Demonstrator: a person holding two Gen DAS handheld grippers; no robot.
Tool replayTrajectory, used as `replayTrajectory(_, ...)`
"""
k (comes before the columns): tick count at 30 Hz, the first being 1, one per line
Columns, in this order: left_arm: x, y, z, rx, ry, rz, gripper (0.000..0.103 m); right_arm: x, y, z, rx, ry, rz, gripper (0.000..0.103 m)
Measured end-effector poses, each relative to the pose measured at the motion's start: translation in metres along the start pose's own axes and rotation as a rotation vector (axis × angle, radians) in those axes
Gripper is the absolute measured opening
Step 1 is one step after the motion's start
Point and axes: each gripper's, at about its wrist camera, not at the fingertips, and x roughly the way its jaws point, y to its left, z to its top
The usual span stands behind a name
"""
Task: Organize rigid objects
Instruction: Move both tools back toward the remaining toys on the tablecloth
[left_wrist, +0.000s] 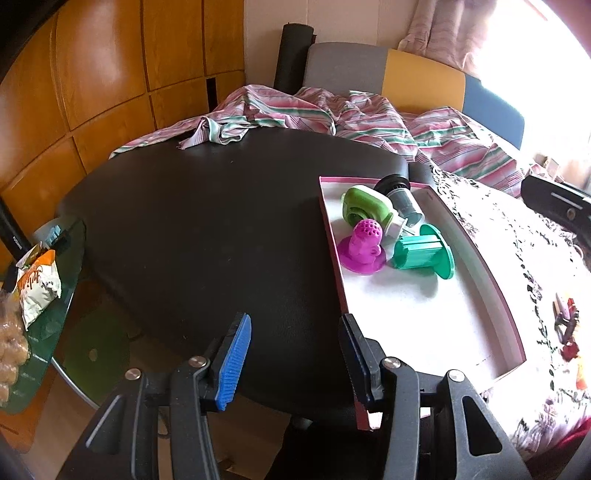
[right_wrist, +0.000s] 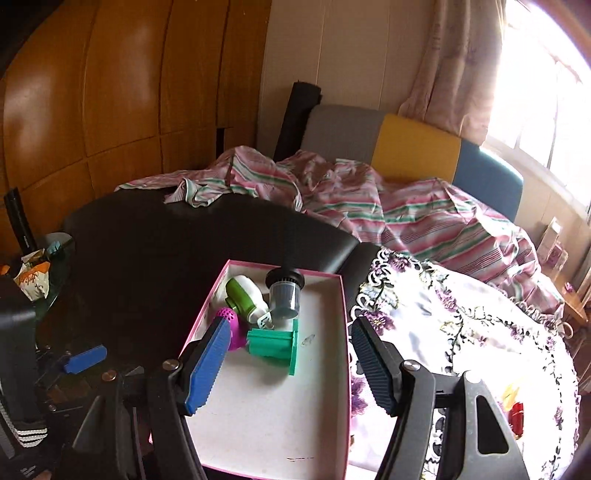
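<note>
Both claws, left (left_wrist: 291, 354) and right (right_wrist: 288, 354), gape empty; black table (left_wrist: 203, 221) bare at left, tray (left_wrist: 424, 317) holding four toys upper right.

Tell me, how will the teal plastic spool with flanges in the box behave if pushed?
The teal plastic spool with flanges lies on its side, so it may roll. It looks stiff and light. Its ribbed body should grip well.

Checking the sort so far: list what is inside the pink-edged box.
In the box: magenta perforated piece, teal flanged spool, green-and-white part, black-and-grey cylinder. Anything under them is hidden.
</note>
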Motion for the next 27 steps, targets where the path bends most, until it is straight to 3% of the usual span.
replayTrajectory(18,-0.013,-0.025,0.004,0.071,-0.03,-0.018,0.05,-0.012,-0.027,-0.009,0.036,-0.005,-0.044,0.069)
replayTrajectory(27,-0.022,-0.072,0.013,0.19,-0.068,-0.083,0.05,-0.007,-0.093,-0.039,0.108,0.095,-0.161,0.069)
